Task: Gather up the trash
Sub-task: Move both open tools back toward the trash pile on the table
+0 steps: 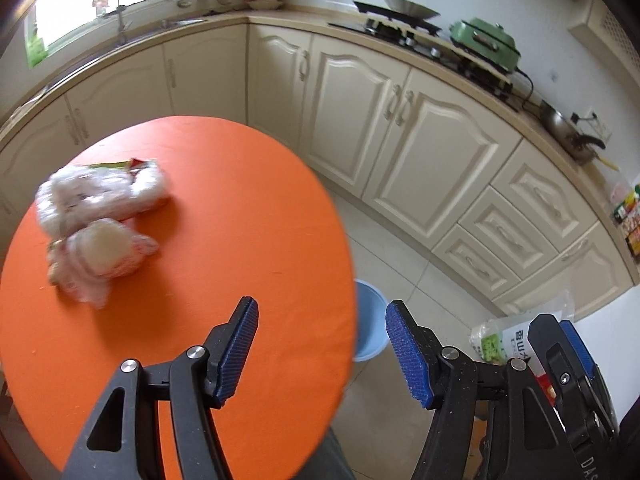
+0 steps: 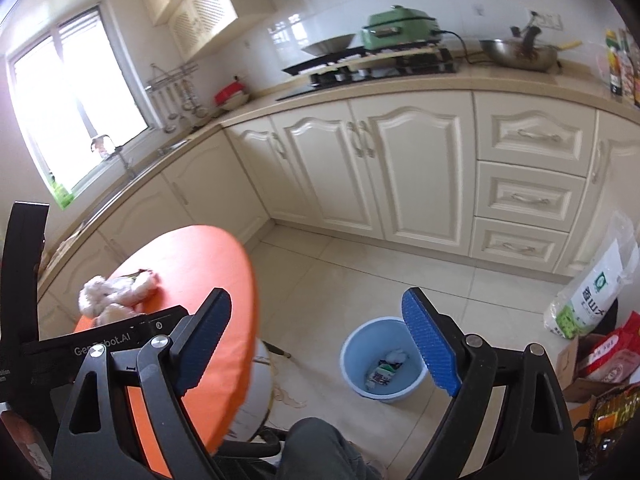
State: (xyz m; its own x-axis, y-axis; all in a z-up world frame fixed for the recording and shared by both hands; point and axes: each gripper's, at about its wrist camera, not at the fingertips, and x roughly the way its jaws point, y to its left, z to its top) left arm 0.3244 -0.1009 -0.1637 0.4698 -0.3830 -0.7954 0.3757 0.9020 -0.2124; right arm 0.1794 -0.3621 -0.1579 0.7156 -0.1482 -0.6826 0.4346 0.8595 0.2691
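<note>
Left fingers [image 1: 322, 350]: mine, spread apart, nothing between them, over the edge of the orange desk [image 1: 240, 208].
Right fingers [image 2: 316, 344]: wide apart, empty, above the floor.
Trash [image 1: 100, 220]: crumpled wrappers in a heap on the far left of the desk.
Bucket [image 2: 354, 344]: blue, on the floor beside the desk, a carton [image 2: 380, 376] and wad inside.

- Crumpled white plastic wrappers [image 1: 100, 220], with a bit of green and red packaging showing at the far edge, lie heaped on the orange table [image 1: 224, 208], ahead and left of the left tongs [image 1: 322, 354].
- A pale blue bucket [image 2: 352, 364] stands upright on the floor between the right tongs' [image 2: 316, 344] fingers, holding a small carton [image 2: 380, 376] and a white wad [image 2: 398, 357].
</note>
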